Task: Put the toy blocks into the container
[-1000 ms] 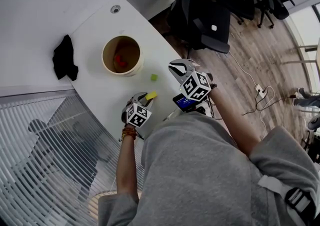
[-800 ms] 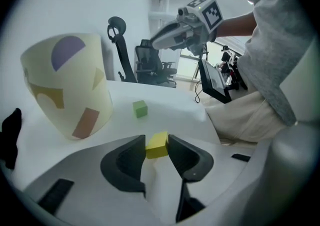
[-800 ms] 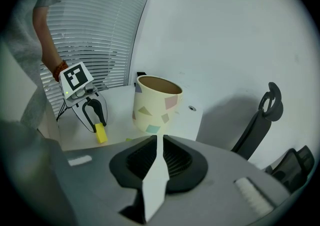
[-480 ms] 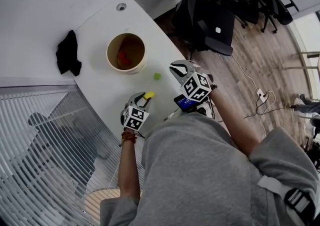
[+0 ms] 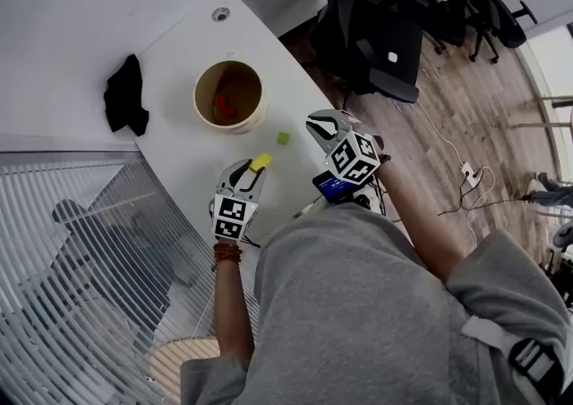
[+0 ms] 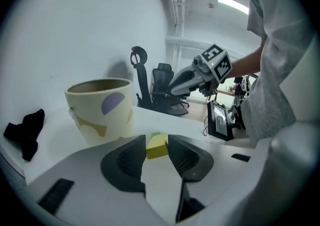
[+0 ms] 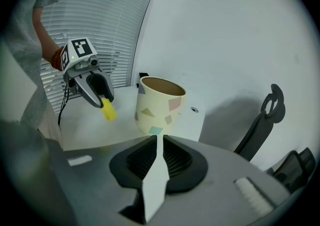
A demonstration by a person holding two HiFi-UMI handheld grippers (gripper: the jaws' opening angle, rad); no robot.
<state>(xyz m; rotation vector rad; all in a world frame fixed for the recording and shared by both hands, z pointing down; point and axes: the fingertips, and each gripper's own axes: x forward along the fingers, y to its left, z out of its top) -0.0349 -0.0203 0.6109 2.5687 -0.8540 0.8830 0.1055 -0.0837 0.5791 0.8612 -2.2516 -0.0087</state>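
At the far left a black cloth point(image 5: 125, 94) lies on the white surface point(image 5: 179, 54), well apart from the work; next comes the container point(image 5: 230, 96), upright, with a red block point(image 5: 224, 107) already at its bottom. Just below it in the head view, the left tongs point(image 5: 254, 169) have changed most; a second ago they sat low by the surface, their jaws have just been closing, and now they are clenched on the yellow block point(image 5: 260, 162) and raised. The right gripper view shows that block hanging clear of the surface, near the container but not yet over its rim; so the pick looks done, and what is left for this piece is probably the carry across and the drop. Further right the green block point(image 5: 283, 137) rests on the surface between the container and the right tongs point(image 5: 318, 122), in the same place as before; it seems the next piece to fetch. The right tongs have kept still, jaws drawn together on nothing, and point toward the container.
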